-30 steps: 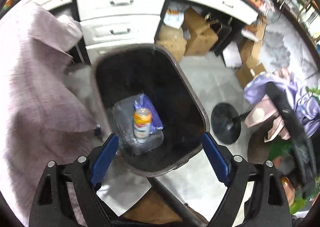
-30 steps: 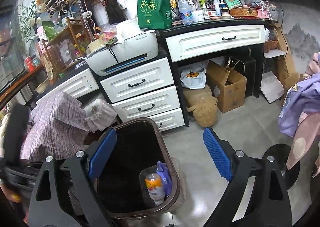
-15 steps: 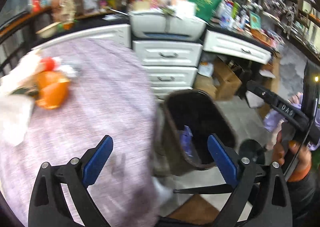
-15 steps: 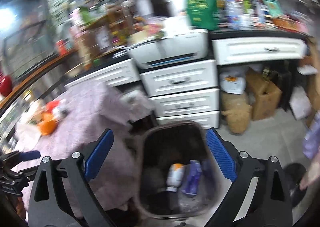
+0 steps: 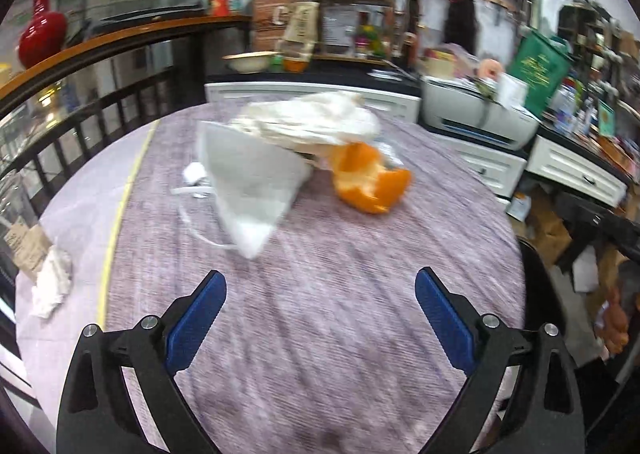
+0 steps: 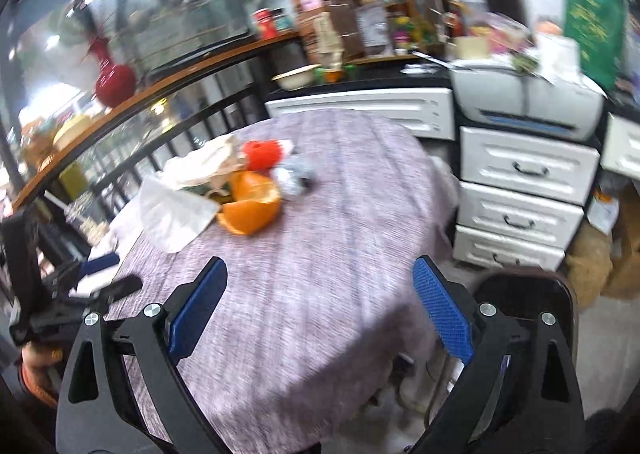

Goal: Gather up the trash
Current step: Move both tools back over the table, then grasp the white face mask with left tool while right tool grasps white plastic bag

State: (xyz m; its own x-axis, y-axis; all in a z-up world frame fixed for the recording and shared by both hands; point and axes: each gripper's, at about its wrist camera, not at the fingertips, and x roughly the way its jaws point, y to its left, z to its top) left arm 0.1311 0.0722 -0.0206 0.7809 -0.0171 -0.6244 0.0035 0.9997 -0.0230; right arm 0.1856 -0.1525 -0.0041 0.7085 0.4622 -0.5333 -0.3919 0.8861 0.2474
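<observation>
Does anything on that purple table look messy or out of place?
Yes. A heap of rubbish sits on the purple woven tablecloth: a white face mask, crumpled white paper and curled orange peel. A crumpled white tissue lies apart at the left edge. Both tongs are open and empty.

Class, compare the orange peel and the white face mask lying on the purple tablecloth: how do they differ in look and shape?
The curled orange peel is bright and cupped, standing up in a bowl shape; the white face mask is pale, flat and folded to a point. The mask trails thin white straps; the peel has a ragged torn edge. Both rest on the purple tablecloth, untouched by either gripper.
</observation>
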